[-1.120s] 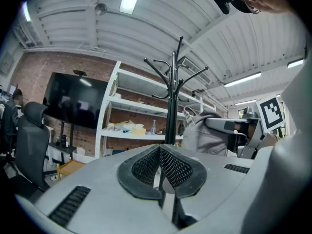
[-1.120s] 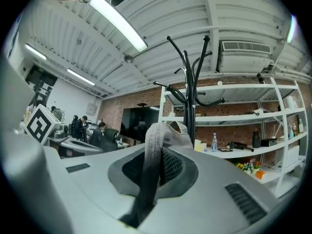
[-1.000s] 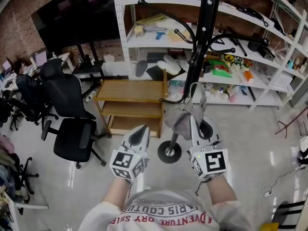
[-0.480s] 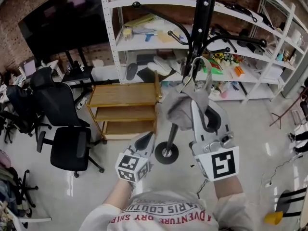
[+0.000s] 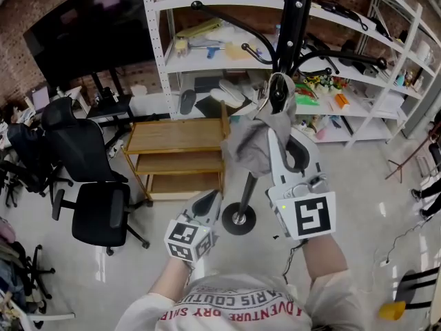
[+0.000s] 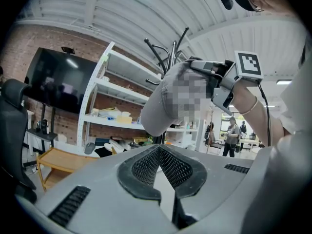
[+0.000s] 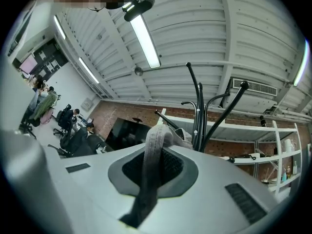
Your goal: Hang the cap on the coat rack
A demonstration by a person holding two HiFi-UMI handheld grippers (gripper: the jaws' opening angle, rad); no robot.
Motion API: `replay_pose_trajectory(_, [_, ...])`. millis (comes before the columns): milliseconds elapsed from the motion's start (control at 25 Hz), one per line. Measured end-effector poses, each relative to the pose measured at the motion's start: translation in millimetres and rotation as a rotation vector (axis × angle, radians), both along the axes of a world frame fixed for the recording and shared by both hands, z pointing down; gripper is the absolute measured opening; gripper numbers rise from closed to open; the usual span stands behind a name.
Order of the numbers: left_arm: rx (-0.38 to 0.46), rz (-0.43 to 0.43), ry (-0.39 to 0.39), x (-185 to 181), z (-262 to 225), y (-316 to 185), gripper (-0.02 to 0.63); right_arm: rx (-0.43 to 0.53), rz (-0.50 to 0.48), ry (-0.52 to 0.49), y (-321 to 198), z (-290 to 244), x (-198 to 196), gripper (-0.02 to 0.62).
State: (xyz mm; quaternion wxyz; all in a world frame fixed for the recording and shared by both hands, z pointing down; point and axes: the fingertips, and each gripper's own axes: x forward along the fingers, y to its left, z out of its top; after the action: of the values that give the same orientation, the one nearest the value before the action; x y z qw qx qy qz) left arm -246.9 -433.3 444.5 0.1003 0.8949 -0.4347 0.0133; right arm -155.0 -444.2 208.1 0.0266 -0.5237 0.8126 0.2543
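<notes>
My right gripper (image 5: 275,105) is raised in the head view and shut on a grey cap (image 5: 251,143), which hangs to its left. It stands close in front of the black coat rack (image 5: 293,26), just below the curved hooks; the rack's round base (image 5: 239,221) sits on the floor. In the right gripper view a strip of the cap (image 7: 152,152) is pinched between the jaws, with the coat rack (image 7: 197,116) right behind. My left gripper (image 5: 207,200) hangs low, shut and empty. The left gripper view shows the cap (image 6: 163,106) up high, held by the right gripper (image 6: 217,77).
White shelving (image 5: 207,50) full of clutter stands behind the rack. A low wooden shelf unit (image 5: 179,133) is to the left of the rack's base, a black office chair (image 5: 96,209) farther left, and a dark screen (image 5: 89,29) on the brick wall. People stand far off (image 6: 229,135).
My right gripper has lifted the cap up and forward, closer to the rack's hooks. The left gripper has stayed low, near my body.
</notes>
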Motion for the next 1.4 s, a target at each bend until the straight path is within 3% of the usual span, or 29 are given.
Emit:
replay_pose_trajectory(240, [-0.007, 0.003, -0.011, -1.0, 5.7, -2.3, 0.006, -0.054, 0.023, -0.035, -26.4, 14.3, 8.7, 0.017])
replay_pose_trajectory(560, [-0.030, 0.004, -0.020, -0.9, 15.0, -1.5, 0.006, -0.197, 0.009, -0.165, -58.4, 41.4, 26.0, 0.017])
replay_pose_trajectory(960, [-0.055, 0.024, -0.059, 4.3, 25.8, 5.1, 0.006, -0.160, 0.073, -0.145, -63.4, 60.9, 37.3, 0.017])
replay_pose_trajectory(1400, [-0.064, 0.028, -0.075, 9.3, 27.2, 12.5, 0.006, -0.223, 0.096, -0.176, -63.6, 98.0, 43.3, 0.017])
